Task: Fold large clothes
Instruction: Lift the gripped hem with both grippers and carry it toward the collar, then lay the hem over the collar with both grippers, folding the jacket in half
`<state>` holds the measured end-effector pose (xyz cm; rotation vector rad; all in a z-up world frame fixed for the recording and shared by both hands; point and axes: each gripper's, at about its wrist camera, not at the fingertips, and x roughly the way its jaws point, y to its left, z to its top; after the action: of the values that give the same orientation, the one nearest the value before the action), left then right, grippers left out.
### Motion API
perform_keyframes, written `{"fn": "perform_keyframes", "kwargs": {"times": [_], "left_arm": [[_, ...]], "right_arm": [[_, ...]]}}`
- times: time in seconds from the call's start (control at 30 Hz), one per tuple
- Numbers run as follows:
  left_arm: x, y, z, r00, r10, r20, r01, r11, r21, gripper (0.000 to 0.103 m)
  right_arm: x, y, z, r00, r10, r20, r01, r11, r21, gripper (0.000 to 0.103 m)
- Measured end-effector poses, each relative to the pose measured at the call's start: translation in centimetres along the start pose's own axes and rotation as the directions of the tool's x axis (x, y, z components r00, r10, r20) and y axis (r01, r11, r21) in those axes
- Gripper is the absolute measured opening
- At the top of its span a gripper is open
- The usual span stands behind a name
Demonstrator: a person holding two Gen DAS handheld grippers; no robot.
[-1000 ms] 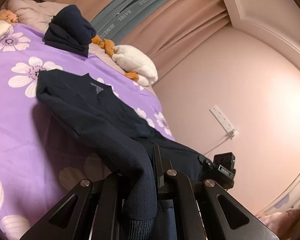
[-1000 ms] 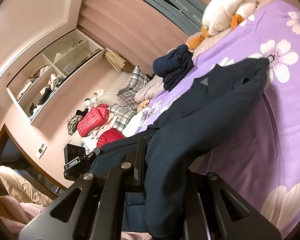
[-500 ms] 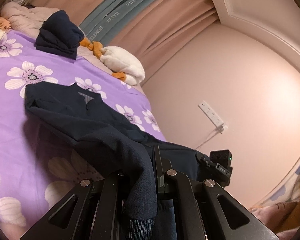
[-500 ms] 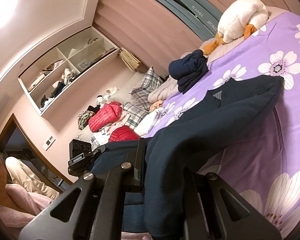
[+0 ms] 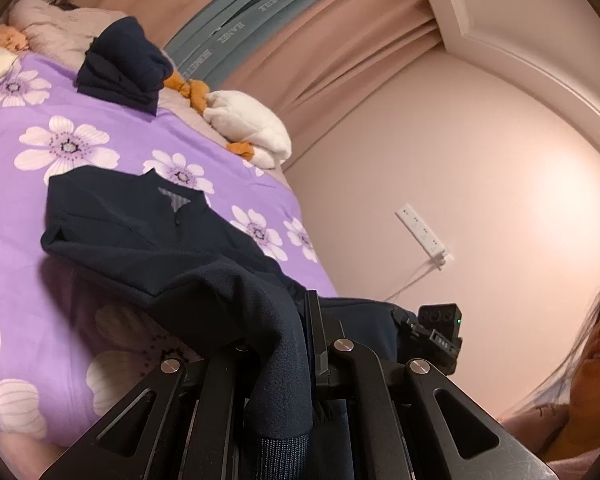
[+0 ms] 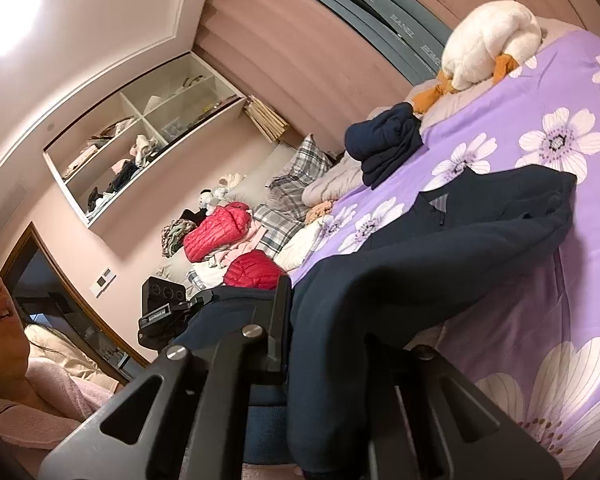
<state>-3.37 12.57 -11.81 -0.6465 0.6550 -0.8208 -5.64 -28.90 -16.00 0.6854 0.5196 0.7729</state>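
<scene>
A dark navy jacket [image 5: 148, 240] lies stretched across the purple flowered bedspread [image 5: 24, 208], collar end far from me. Its near edge hangs lifted between both grippers. My left gripper [image 5: 288, 344] is shut on a bunched fold of the navy cloth, which drapes down between its fingers. In the right wrist view the same navy jacket [image 6: 460, 240] runs from the bed to my right gripper [image 6: 324, 320], shut on another fold of it. Each gripper shows in the other's view: the right gripper [image 5: 436, 332] and the left gripper [image 6: 164, 312].
A folded navy garment [image 5: 124, 64] rests near the head of the bed beside a white plush duck [image 5: 248, 132]. Red puffer jackets [image 6: 220, 236] and plaid pillows lie heaped at the far side. A person in a pink top [image 6: 32, 400] stands at the bed's foot. A power strip [image 5: 420, 232] hangs on the wall.
Both views tilted and shifted slightly, so the jacket sits a little differently in frame. It stays gripped by both grippers. The person's face has come into view at the frame edges.
</scene>
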Motion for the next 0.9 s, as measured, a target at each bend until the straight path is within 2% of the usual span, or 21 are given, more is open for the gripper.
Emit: {"fn": "perform_keyframes", "kwargs": {"times": [0.27, 0.5, 0.9], "left_arm": [[0.1, 2.0, 1.0, 1.000, -0.015, 0.019, 0.016, 0.998, -0.059, 0.004], [-0.8, 3.1, 1.8, 0.997, -0.005, 0.075, 0.013, 0.994, -0.105, 0.004], [-0.6, 4.5, 4.3, 0.991, 0.042, 0.124, -0.023, 0.989, -0.145, 0.004]], "right_arm": [[0.5, -2.1, 0.9, 1.000, -0.024, 0.010, 0.023, 0.998, 0.062, 0.010], [1.2, -2.9, 2.4, 0.999, -0.029, 0.033, 0.026, 0.996, 0.083, 0.011], [3.0, -4.7, 5.5, 0.997, -0.035, 0.067, 0.028, 0.994, 0.103, 0.012]]}}
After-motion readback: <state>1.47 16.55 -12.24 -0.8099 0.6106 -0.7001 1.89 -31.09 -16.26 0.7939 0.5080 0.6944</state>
